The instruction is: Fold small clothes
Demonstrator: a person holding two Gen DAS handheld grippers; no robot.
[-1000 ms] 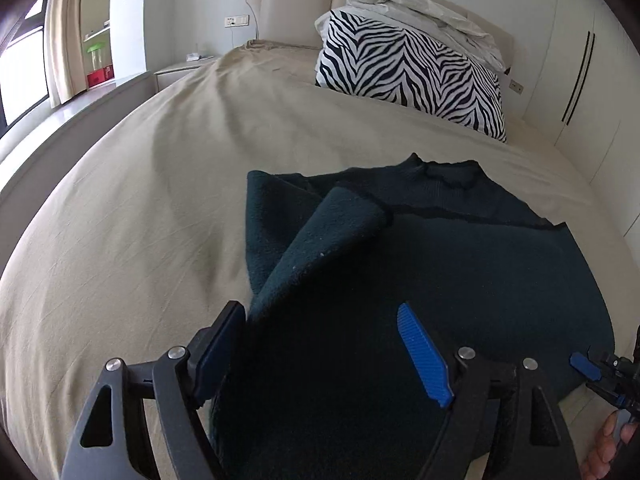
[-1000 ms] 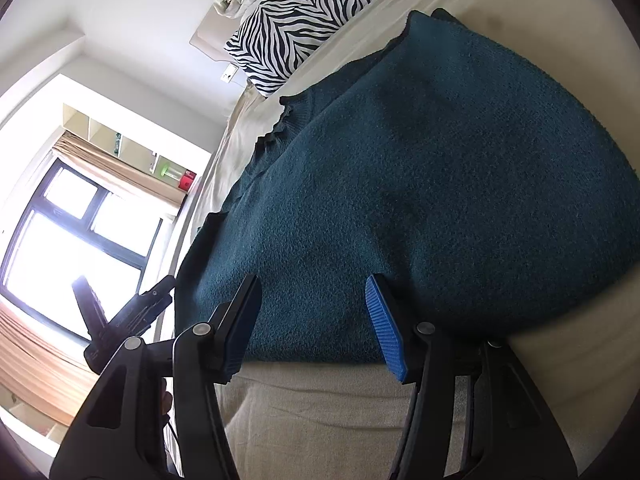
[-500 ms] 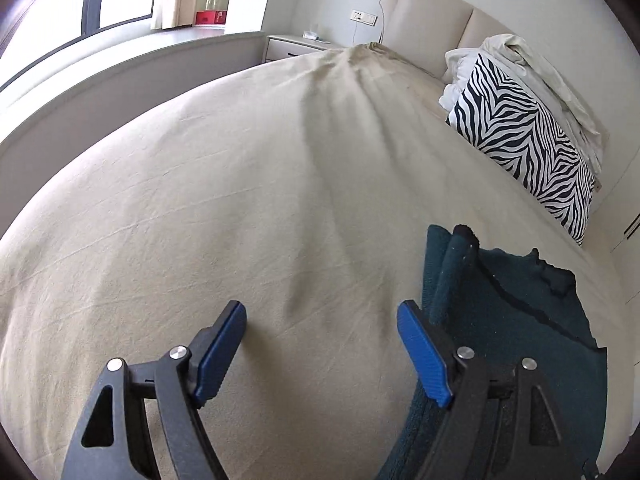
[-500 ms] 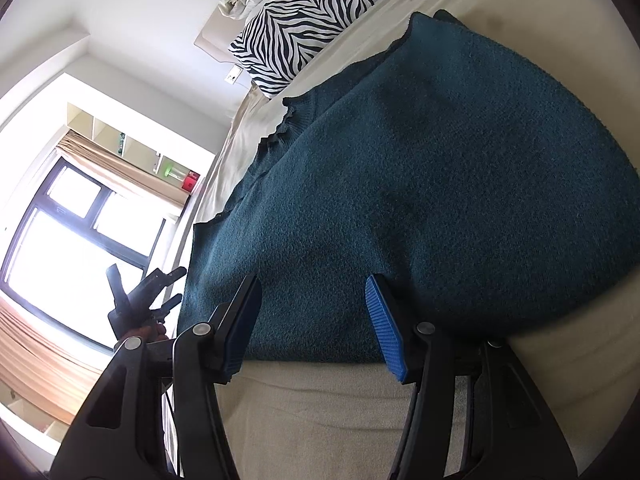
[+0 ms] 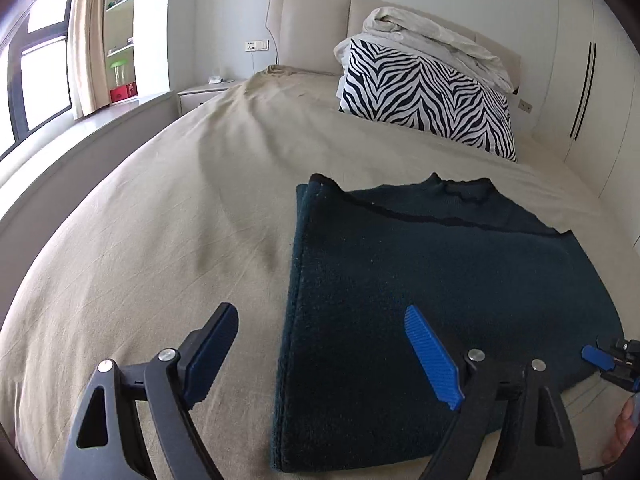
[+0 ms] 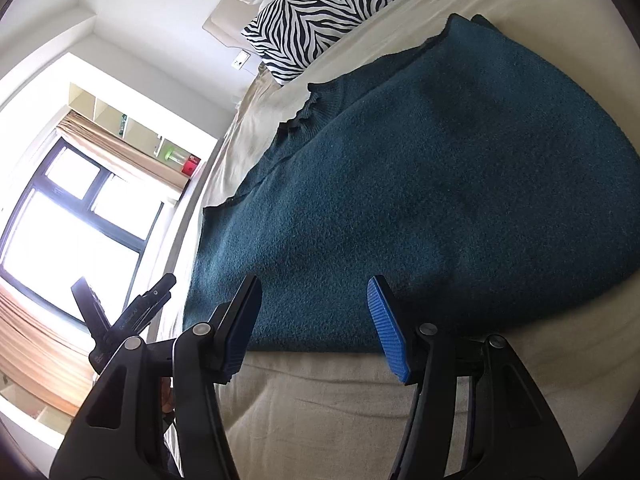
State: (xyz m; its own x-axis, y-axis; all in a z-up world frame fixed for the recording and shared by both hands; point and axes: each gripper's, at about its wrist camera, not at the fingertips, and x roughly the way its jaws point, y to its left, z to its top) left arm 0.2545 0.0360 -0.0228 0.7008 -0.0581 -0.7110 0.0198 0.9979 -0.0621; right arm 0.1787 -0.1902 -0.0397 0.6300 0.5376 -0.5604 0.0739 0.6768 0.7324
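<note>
A dark teal knit garment (image 5: 432,280) lies flat on the beige bed sheet (image 5: 160,240), its left side folded over into a straight edge. My left gripper (image 5: 320,340) hovers over that folded edge near the front corner; its jaws are opening and hold nothing. In the right wrist view the same garment (image 6: 440,180) spreads ahead. My right gripper (image 6: 316,320) stands open just above the garment's near hem, nothing between the pads. The right gripper's blue fingertip (image 5: 598,356) shows at the left wrist view's lower right. The left gripper (image 6: 116,312) appears at the right view's left.
A zebra-print pillow (image 5: 424,92) with a white bundled duvet (image 5: 432,40) on top lies at the headboard. A nightstand (image 5: 204,94) and window (image 5: 36,80) are on the left. A wardrobe (image 5: 584,80) lines the right wall. A person's hand (image 5: 624,432) shows at the lower right.
The raised flap at the garment's left now lies flat as a straight fold. My left gripper swung out left over bare sheet, then came back over the folded edge. The right gripper stayed put.
</note>
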